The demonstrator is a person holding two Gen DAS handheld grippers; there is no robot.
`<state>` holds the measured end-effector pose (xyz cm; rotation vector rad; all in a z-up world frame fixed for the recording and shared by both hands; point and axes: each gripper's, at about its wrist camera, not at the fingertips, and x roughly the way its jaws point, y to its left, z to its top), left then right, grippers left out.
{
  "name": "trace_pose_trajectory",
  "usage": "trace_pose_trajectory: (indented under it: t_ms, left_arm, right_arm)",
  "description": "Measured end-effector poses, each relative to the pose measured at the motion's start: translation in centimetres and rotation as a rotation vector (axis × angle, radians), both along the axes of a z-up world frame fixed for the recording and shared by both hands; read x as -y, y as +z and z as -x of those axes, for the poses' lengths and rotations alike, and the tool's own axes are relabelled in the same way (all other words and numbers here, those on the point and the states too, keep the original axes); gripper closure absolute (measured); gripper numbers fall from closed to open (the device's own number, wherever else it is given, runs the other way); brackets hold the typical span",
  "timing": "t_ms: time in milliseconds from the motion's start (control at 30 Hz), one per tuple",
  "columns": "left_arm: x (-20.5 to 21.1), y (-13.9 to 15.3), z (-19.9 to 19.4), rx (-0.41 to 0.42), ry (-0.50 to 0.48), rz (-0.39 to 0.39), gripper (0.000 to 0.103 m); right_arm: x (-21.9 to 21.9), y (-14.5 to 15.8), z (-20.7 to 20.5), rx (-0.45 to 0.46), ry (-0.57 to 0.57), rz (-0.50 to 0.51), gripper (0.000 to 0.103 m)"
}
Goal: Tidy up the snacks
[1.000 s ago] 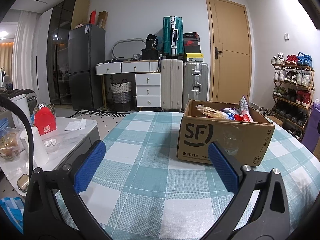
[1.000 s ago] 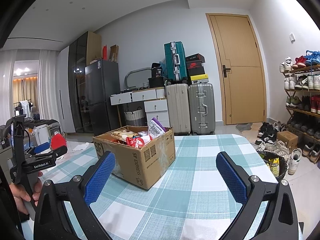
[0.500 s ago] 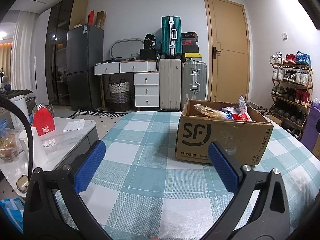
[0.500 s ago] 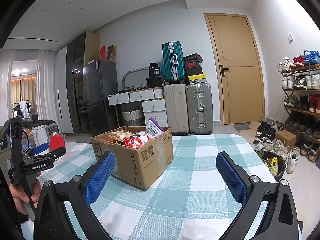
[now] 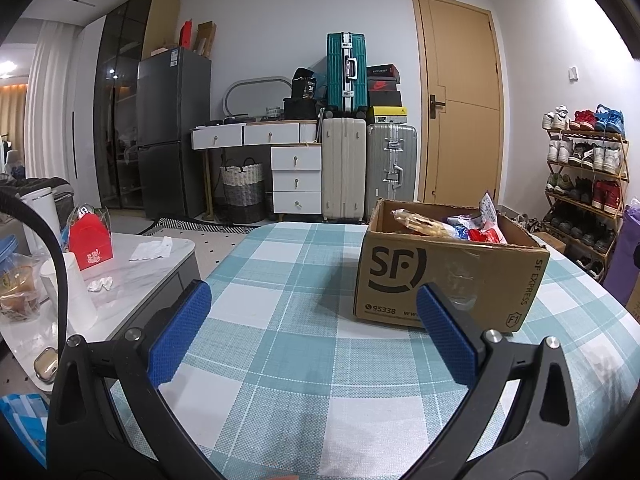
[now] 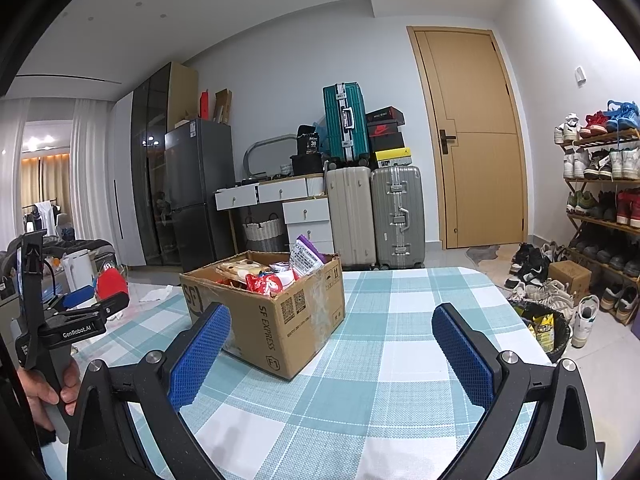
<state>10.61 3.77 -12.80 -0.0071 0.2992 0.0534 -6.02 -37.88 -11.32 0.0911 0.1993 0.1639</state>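
Across the checked table (image 5: 280, 360) the cardboard box (image 5: 448, 276), toward its far edge, has edged a little nearer in both views with the snack packets (image 6: 276, 276) heaped inside, while my left hand-held gripper (image 5: 312, 340) and right hand-held gripper (image 6: 330, 356) hover empty, fingers wide apart, so sorting seems imminent.

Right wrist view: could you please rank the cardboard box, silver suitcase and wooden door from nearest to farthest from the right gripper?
1. Cardboard box, on the table, left of centre.
2. Silver suitcase, on the floor beyond the table.
3. Wooden door, in the back wall, right.
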Motion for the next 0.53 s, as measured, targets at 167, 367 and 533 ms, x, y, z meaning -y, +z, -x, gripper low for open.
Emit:
trace_pose_trajectory:
  t_ms: [167,367,533]
  left_arm:
    - [-0.02,-0.03,-0.03,-0.001,-0.001,0.000,0.001]
    - [-0.01,-0.11,-0.11,-0.001,0.002,0.000,0.001]
    - [-0.10,-0.06,0.05,-0.001,0.008,0.000,0.001]
  right_arm:
    - [-0.05,0.05,-0.01,0.001,0.002,0.000,0.001]
    - [-0.11,0.08,-0.03,0.000,0.001,-0.001,0.001]
    - [-0.10,0.09,-0.02,0.000,0.002,0.000,0.000]
